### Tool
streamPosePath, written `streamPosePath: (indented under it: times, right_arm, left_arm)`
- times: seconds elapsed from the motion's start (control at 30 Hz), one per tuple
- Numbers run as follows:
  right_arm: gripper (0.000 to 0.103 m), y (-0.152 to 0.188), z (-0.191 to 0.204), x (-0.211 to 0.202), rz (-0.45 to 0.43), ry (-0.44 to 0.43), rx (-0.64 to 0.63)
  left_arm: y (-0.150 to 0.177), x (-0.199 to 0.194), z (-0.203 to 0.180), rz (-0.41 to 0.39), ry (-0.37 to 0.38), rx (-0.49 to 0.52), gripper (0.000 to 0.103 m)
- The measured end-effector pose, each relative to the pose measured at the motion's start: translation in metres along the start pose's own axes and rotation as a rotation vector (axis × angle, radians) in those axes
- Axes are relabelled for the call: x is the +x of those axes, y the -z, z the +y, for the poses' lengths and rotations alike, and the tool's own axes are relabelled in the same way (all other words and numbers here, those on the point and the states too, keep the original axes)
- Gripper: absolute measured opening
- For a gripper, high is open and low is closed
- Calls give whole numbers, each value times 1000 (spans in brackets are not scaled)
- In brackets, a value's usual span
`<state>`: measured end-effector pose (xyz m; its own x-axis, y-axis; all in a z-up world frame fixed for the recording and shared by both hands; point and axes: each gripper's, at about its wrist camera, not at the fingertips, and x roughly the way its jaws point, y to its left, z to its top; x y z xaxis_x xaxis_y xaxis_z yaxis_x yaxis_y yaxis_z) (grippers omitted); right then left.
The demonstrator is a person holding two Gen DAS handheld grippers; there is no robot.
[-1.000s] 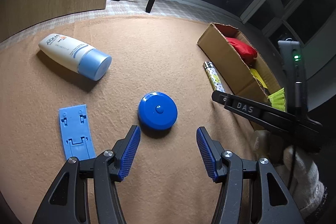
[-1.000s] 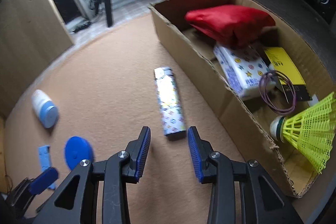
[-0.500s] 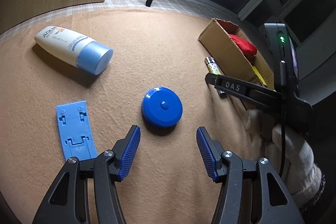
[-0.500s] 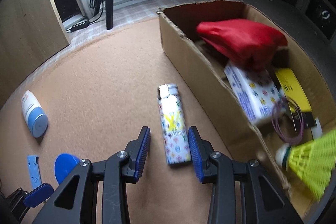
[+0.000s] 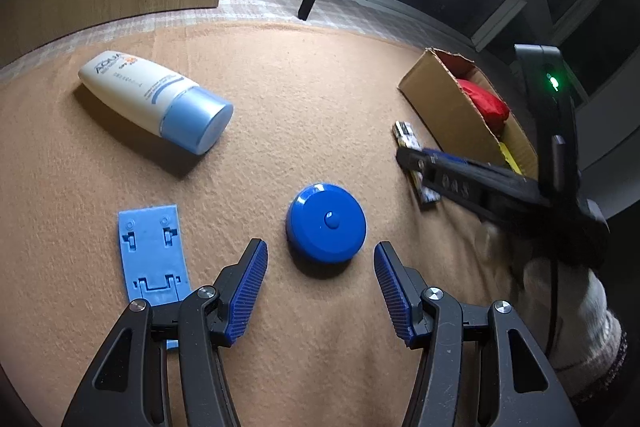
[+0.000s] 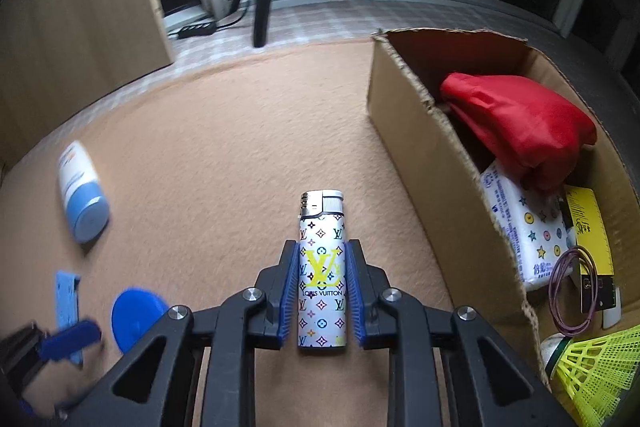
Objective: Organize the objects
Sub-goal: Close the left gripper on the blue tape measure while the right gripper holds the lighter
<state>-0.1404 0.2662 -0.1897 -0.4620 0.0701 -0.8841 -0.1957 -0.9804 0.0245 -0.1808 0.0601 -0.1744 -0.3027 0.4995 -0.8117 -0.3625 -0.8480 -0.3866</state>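
The lighter [image 6: 321, 271] lies flat on the tan cloth [image 6: 224, 155] at lower centre of the right wrist view, its long axis running straight up the frame along your right gripper [image 6: 322, 291], metal cap away from you. Its body sits between the blue pads [image 6: 291, 291], which have just been closing and now press its two long sides (a pinch across the narrow width, as far as the view shows). The box [image 6: 436, 163] stands just right of it, open, already holding a red pouch [image 6: 516, 123], a tissue pack [image 6: 524, 219] and a shuttlecock [image 6: 592, 363]. So your next move, by my reading, is a lift and a short carry rightward over the near wall.

Your left gripper [image 5: 320, 291] hangs spread over the cloth at lower centre of its view, nothing between the pads; the blue disc [image 5: 326, 223] lies just beyond them.

A second ago the lighter lay ahead of your right fingertips, angled slightly, jaws wider; now it is aligned and gripped. The left side looks nearly unchanged.
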Motion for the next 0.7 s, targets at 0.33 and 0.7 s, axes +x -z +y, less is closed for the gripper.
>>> streamPosePath:
  times: [0.33, 0.7]
  right_arm:
    - [21, 40, -3, -22, 51, -102, -147]
    - [22, 71, -27, -43, 127, -214, -182]
  left_arm:
    - [-9, 12, -14, -18, -97, 2, 59]
    - [-16, 38, -40, 8, -216, 46, 59]
